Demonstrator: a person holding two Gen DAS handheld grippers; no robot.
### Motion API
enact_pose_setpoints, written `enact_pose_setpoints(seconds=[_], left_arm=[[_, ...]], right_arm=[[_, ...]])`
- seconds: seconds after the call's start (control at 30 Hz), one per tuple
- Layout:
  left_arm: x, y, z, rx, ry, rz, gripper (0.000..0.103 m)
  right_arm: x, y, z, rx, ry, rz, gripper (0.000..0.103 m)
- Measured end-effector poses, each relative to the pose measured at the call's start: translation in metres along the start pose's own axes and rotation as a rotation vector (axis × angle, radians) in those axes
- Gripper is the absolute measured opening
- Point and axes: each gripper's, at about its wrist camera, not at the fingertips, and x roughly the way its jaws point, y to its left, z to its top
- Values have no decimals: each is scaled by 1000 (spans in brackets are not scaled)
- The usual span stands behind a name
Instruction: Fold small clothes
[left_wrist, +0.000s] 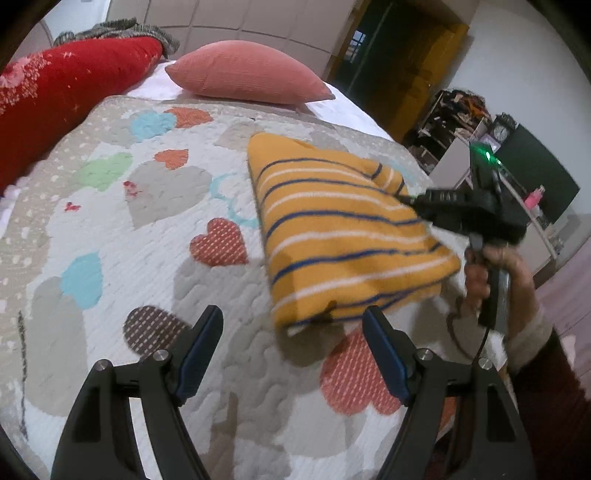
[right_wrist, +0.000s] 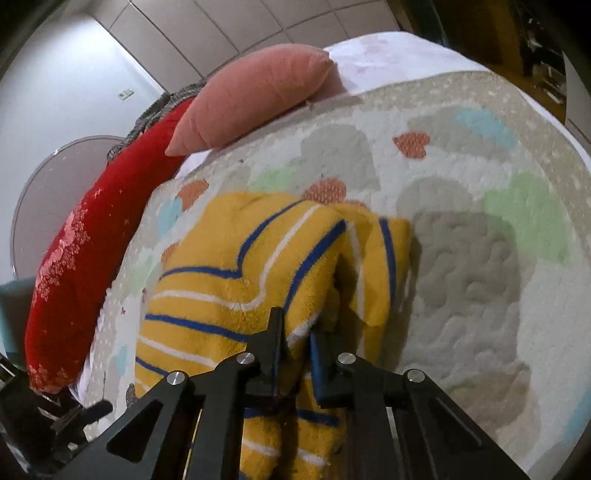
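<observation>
A small yellow garment (left_wrist: 343, 236) with blue and white stripes lies folded on the heart-patterned quilt (left_wrist: 147, 229). My left gripper (left_wrist: 293, 325) is open and empty, just in front of the garment's near corner. My right gripper (right_wrist: 297, 332) is shut on the garment's (right_wrist: 236, 266) edge, and lifts that side a little off the quilt (right_wrist: 461, 240). In the left wrist view the right gripper (left_wrist: 410, 201) reaches in from the right onto the garment's far edge.
A pink cushion (left_wrist: 251, 72) and a red blanket roll (left_wrist: 66, 96) lie at the head of the bed. The bed's right edge (left_wrist: 436, 170) drops to the floor, with shelves and a dark screen (left_wrist: 535, 173) beyond.
</observation>
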Motion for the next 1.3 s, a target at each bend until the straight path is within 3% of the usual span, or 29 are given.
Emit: enact_pose_setpoints(seconds=[0.17, 0.33, 0.47, 0.6, 0.67, 0.73, 0.77, 0.8, 0.83, 0.97, 1.07, 1.23, 1.3], left_arm=[[-10, 0, -14, -6, -7, 27, 77], [-25, 0, -26, 15, -34, 91, 77], [-43, 0, -35, 3, -69, 107, 77], [-63, -5, -44, 8, -120, 143, 80], [-77, -10, -50, 20, -154, 166, 81], [-91, -16, -54, 35, -191, 199, 83], [-98, -18, -55, 43, -211, 218, 86], [-109, -23, -59, 57, -249, 244, 88], [-117, -26, -61, 68, -282, 264, 90], [-152, -45, -74, 113, -449, 334, 103], [-176, -64, -85, 153, -555, 343, 103], [-191, -87, -99, 216, -602, 312, 103], [-189, -94, -101, 228, -602, 326, 103]], right_arm=[[3, -6, 4, 1, -27, -132, 10], [-38, 16, -6, -25, -146, -166, 14], [-72, 40, -28, -69, -200, -110, 14], [-77, 49, -69, -89, -136, 30, 14], [-65, 36, -82, -45, -100, -13, 14], [-58, 16, -87, 6, -86, -126, 14], [-58, 5, -90, 32, -89, -199, 21], [-64, -4, -93, 66, -104, -254, 22], [-76, -12, -99, 107, -128, -261, 22], [-116, -12, -125, 151, -207, -186, 26], [-142, 6, -152, 128, -246, -164, 33], [-168, 41, -193, 57, -299, -143, 55], [-169, 49, -205, 32, -306, -143, 59]])
